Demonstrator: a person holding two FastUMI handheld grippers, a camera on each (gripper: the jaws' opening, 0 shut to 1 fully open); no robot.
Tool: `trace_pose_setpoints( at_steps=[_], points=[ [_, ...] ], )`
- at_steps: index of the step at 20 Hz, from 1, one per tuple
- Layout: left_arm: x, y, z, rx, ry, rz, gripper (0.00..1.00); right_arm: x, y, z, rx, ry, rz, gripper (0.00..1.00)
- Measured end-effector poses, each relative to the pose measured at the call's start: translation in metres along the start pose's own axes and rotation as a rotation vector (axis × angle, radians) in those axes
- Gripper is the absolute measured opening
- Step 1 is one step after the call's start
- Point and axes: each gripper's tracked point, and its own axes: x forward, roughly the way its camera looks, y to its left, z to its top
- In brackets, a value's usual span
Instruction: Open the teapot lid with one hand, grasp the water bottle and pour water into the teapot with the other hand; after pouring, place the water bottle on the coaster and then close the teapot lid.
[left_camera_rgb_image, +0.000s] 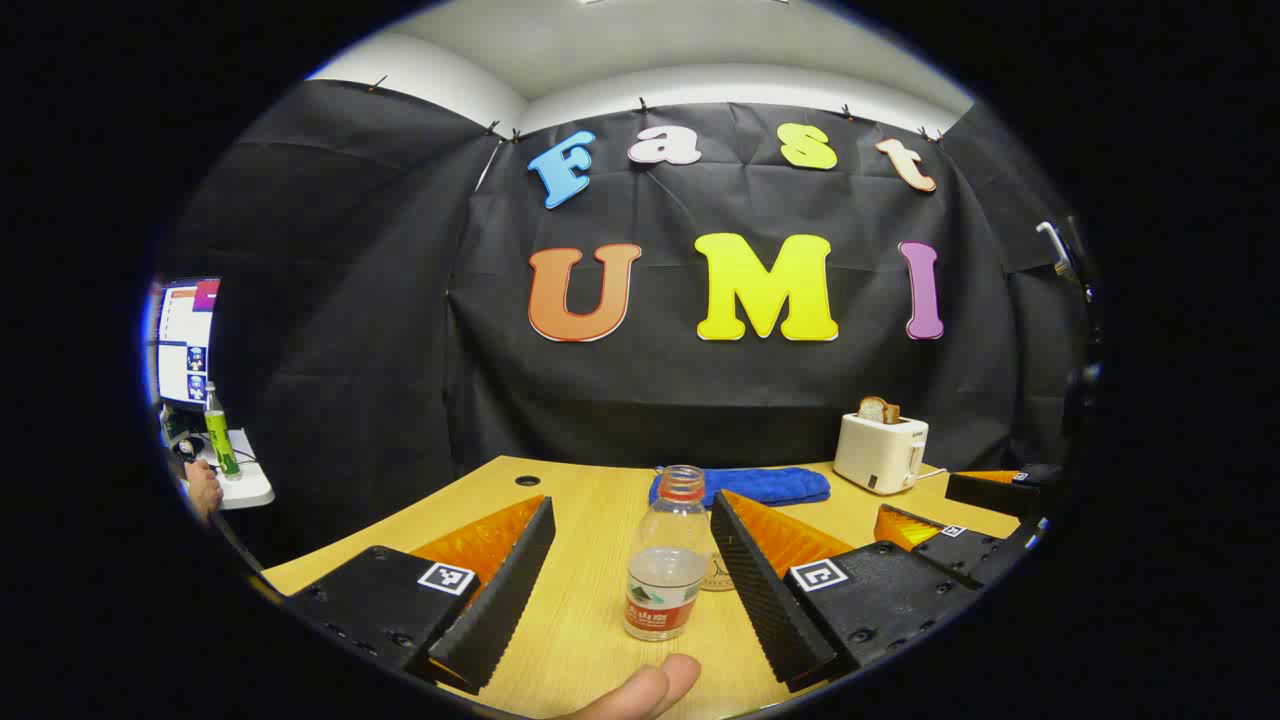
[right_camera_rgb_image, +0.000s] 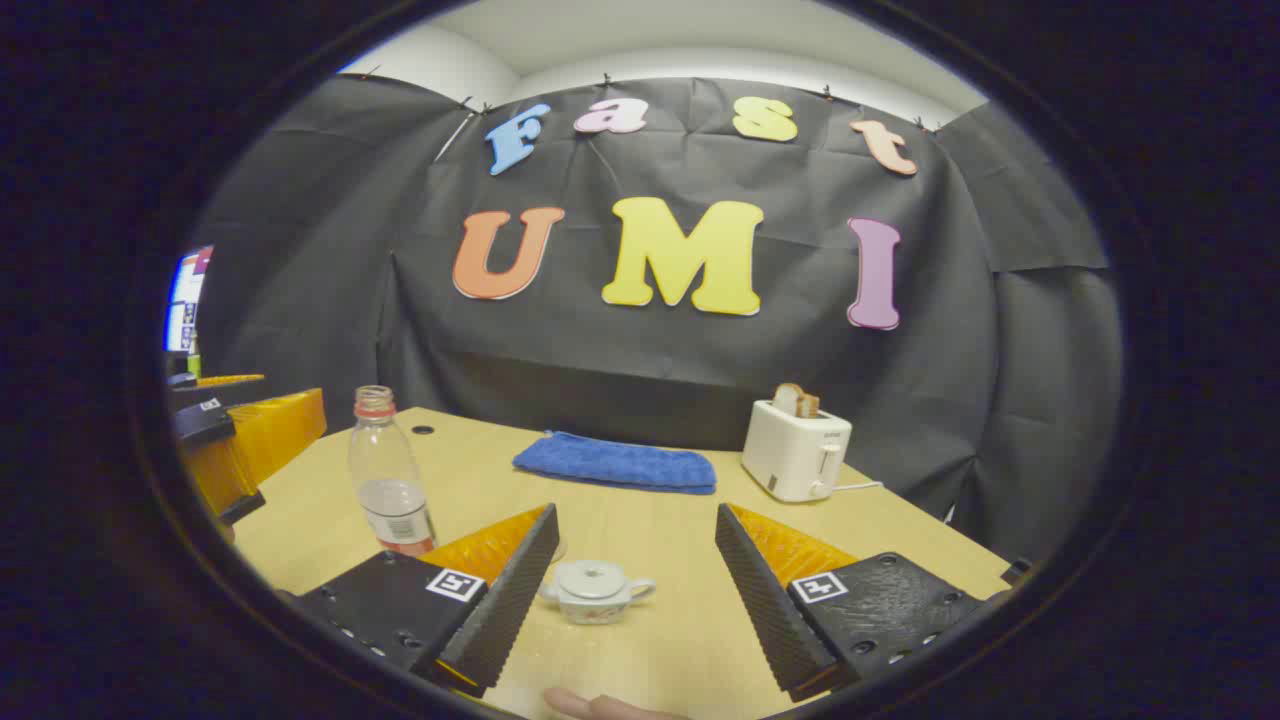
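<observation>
An uncapped clear water bottle with a red label and some water stands upright on the wooden table. It appears between the spread fingers of my left gripper, nearer the right one, and neither finger presses on it. In the right gripper view the bottle stands at the left. A small white teapot, lid on, sits low between the fingers of my open right gripper, untouched. A small pale thing peeks out behind the bottle; I cannot tell what it is.
A white toaster with bread and a folded blue cloth sit at the table's back. The right gripper shows at the right edge, the left gripper at the left edge. A thumb shows at the bottom.
</observation>
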Motion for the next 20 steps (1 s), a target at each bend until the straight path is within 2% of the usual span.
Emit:
trace_pose_setpoints(
  at_steps=[3,6,10,16,20],
  points=[
    [0.004,0.010,0.001,0.014,-0.008,-0.023,0.98,-0.006,0.008,0.000,0.016,-0.016,0.021,0.98],
    [0.005,0.014,-0.004,0.052,0.013,-0.031,0.98,0.000,-0.002,-0.005,0.005,-0.007,0.004,0.95],
    [0.009,0.002,-0.013,0.028,0.035,-0.084,0.98,0.008,-0.005,-0.011,0.035,0.017,0.019,0.95],
    [0.016,-0.002,-0.029,0.011,0.076,-0.090,0.98,0.028,-0.011,-0.022,0.039,-0.013,-0.022,0.97],
    [0.023,-0.001,-0.036,0.022,0.075,-0.081,0.98,0.049,-0.002,-0.043,0.035,-0.016,-0.007,0.96]
  ],
)
